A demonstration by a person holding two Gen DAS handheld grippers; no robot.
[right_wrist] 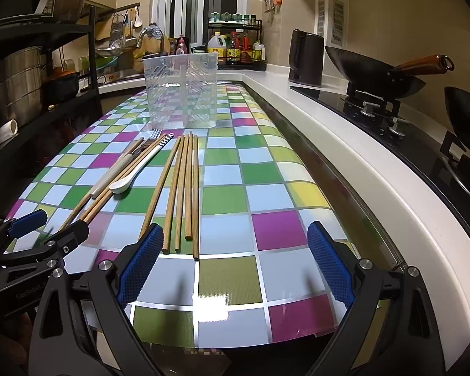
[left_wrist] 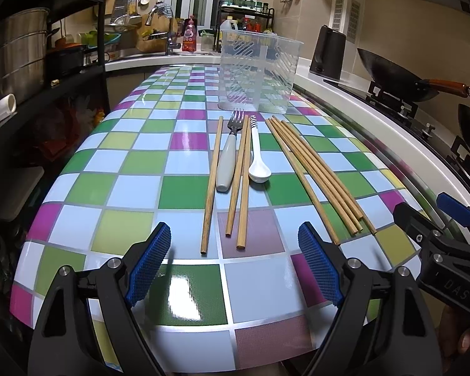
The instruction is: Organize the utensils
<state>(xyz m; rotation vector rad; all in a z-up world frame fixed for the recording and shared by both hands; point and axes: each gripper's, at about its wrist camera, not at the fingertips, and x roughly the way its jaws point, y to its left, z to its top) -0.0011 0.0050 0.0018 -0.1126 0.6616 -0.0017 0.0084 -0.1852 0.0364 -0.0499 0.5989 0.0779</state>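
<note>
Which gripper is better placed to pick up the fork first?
Left. The left gripper is open, facing the fork; the right gripper is lined up with the chopstick bundle instead.

Checkered multicoloured tablecloth (left_wrist: 134,163), white spoon (left_wrist: 257,156) with striped handle.

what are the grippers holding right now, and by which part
Nothing. The left gripper and right gripper are both open and empty above the table; the chopsticks, fork and spoon lie untouched.
</note>
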